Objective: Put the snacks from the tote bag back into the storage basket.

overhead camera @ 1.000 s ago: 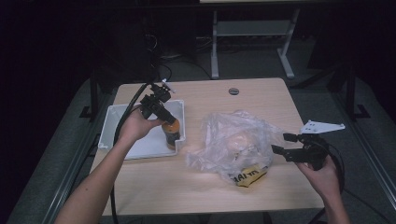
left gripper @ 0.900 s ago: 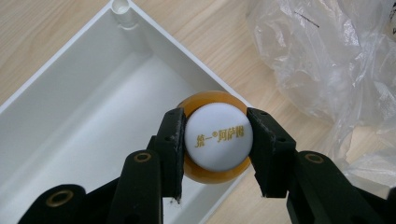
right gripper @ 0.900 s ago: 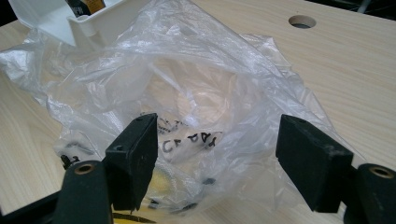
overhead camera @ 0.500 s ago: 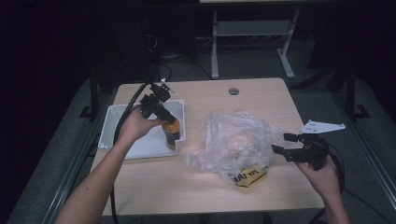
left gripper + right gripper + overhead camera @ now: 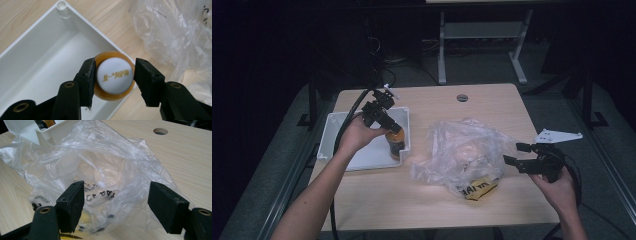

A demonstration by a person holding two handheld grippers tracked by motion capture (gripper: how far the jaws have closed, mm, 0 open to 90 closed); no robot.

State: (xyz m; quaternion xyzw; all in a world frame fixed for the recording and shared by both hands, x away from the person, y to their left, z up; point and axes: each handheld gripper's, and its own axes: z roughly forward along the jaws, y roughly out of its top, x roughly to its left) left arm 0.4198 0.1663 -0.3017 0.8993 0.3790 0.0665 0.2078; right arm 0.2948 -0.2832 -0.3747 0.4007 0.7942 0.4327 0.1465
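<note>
While the left claw (image 5: 113,82) hangs over the bottle (image 5: 113,75), its jaws have just been opening: the bottle sits between them, a sliver of gap shows on the right, so it looks released rather than gripped. That suggests the placing step is done. The bottle stands upright, long axis vertical, white cap up, in the white tray (image 5: 339,131) at the tray's 4 o'clock corner. At 3 o'clock on the tabletop (image 5: 492,97), the right claw (image 5: 120,202) stands apart before the plastic bag (image 5: 464,152).
</note>
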